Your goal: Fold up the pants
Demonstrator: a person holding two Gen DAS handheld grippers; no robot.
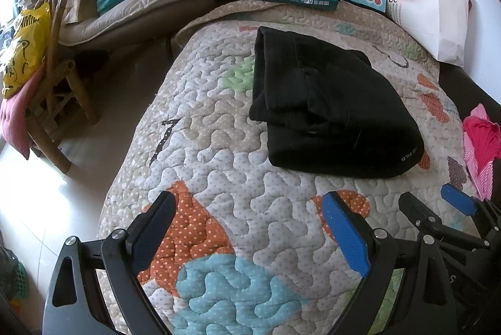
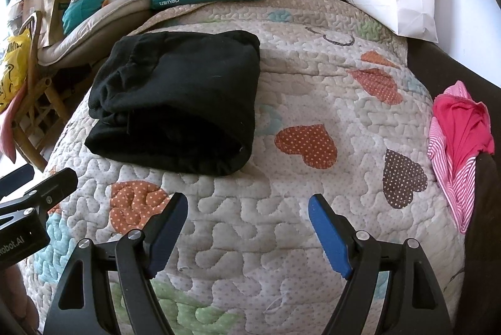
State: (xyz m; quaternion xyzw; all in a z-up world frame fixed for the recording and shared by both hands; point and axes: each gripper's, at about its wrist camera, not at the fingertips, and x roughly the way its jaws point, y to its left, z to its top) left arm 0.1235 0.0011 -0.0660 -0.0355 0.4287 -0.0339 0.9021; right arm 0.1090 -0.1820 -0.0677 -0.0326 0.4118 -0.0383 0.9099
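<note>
Black pants (image 1: pixel 332 103) sit folded into a compact bundle on the quilt (image 1: pixel 219 147), toward its far side, well clear of both tools. Left gripper (image 1: pixel 250 228) spread wide, nothing between the jaws; right gripper (image 2: pixel 247 228) same, empty, hovering over bare quilt nearer than the bundle. Looks like the fold is basically done. Risks from here: another grab could catch only the top layer and drag the stack open; the near-left corner of the bundle looks loose and bunched, so it may flop out by itself; the quilt is soft and puckered, so a push could slide the whole bundle or snag the quilt with it. Hard to read: black fabric swallows detail, can't count layers or tell waistband from legs. Small white lettering near one edge is unreadable. Underside hidden. Pink clothes (image 2: pixel 460 141) at the right are partly cut off. Fisheye bends the quilt's edges.
</note>
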